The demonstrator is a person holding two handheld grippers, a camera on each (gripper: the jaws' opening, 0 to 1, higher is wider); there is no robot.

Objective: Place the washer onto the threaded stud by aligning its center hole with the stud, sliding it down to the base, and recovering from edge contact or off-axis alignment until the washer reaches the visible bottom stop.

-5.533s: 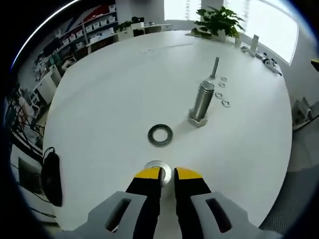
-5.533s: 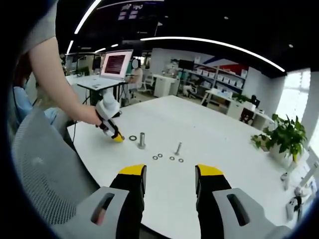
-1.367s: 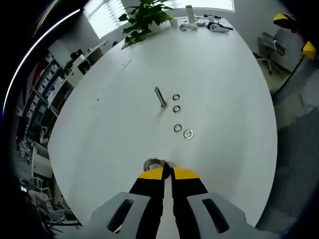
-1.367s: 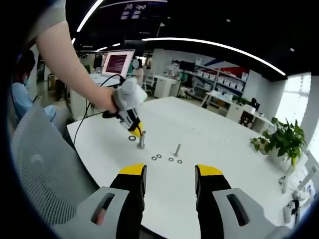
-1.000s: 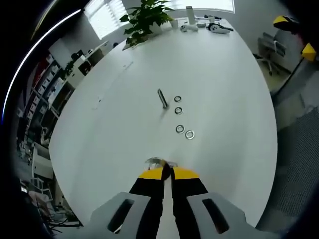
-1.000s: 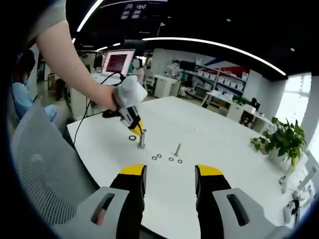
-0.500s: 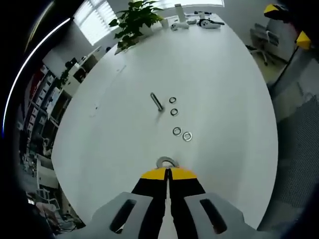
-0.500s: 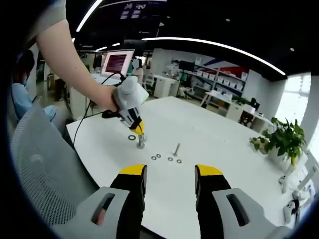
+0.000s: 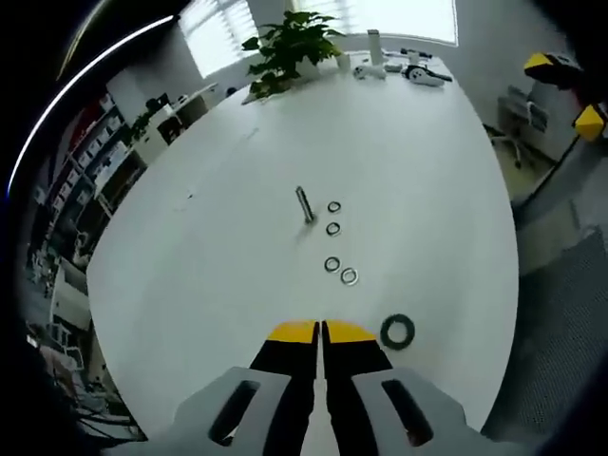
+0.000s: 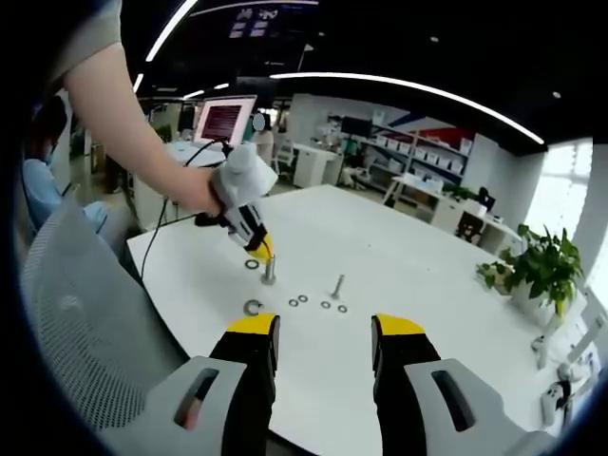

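Trouble with the flat grey steel washer (image 9: 397, 331): half a second ago it was pinched at the tips of the left gripper (image 9: 320, 331), and now it lies flat on the round white table (image 9: 418, 190), just right of those tips. The yellow-tipped jaws are pressed together on nothing. So the washer has slipped free (probably after catching an edge) and never threaded on. The placement has to restart with a fresh pick-up.

The right gripper view gives what the left gripper's own camera lacks. There the left gripper, in the person's hand (image 10: 204, 195), hangs directly over the upright threaded steel stud (image 10: 269, 270). The dropped washer (image 10: 252, 307) sits on the near side of the stud, well apart from it. A second large washer (image 10: 252, 263) rests just left of the stud's base.

The left gripper view adds the thin upright bolt (image 9: 304, 204) and the four small metal rings (image 9: 332, 242) beside it, farther out.

The right gripper (image 10: 323, 328) idles at the near edge, spread wide and empty.
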